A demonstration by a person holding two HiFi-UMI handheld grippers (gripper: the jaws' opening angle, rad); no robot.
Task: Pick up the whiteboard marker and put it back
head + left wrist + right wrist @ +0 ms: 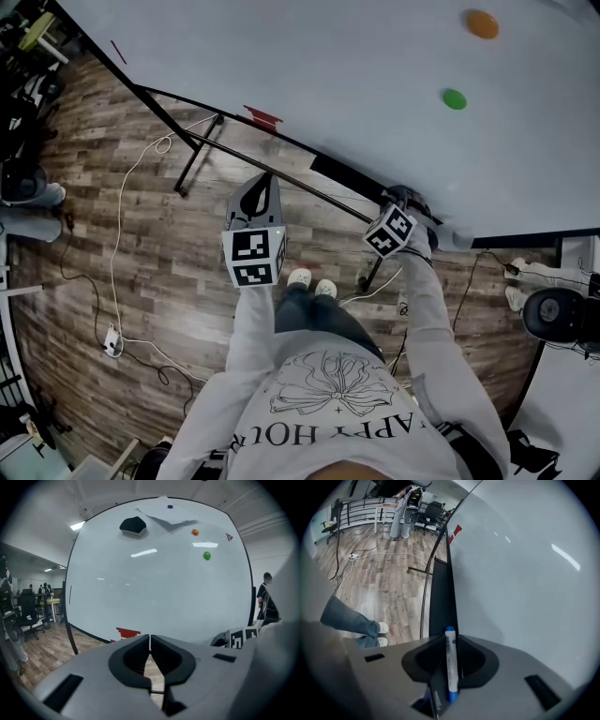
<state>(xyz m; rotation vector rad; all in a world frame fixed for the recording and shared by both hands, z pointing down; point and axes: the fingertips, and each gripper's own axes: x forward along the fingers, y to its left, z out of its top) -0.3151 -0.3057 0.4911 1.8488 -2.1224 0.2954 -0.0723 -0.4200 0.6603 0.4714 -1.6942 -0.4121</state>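
The whiteboard marker (450,667), white with blue ends, lies lengthwise between the jaws of my right gripper (450,641), which looks shut on it. It points along the black tray ledge (440,597) under the whiteboard (520,573). In the head view the right gripper (411,201) is down at that ledge (339,174), near the board's lower right corner; the marker is hidden there. My left gripper (266,181) hangs in front of the board, left of the right one. Its jaws (150,641) are shut with nothing between them.
On the whiteboard (328,66) sit an orange magnet (483,23), a green magnet (454,98), a black eraser (133,525) and a pinned paper (168,512). A red piece (262,116) rests on the ledge. A white cable and power strip (112,340) lie on the wood floor.
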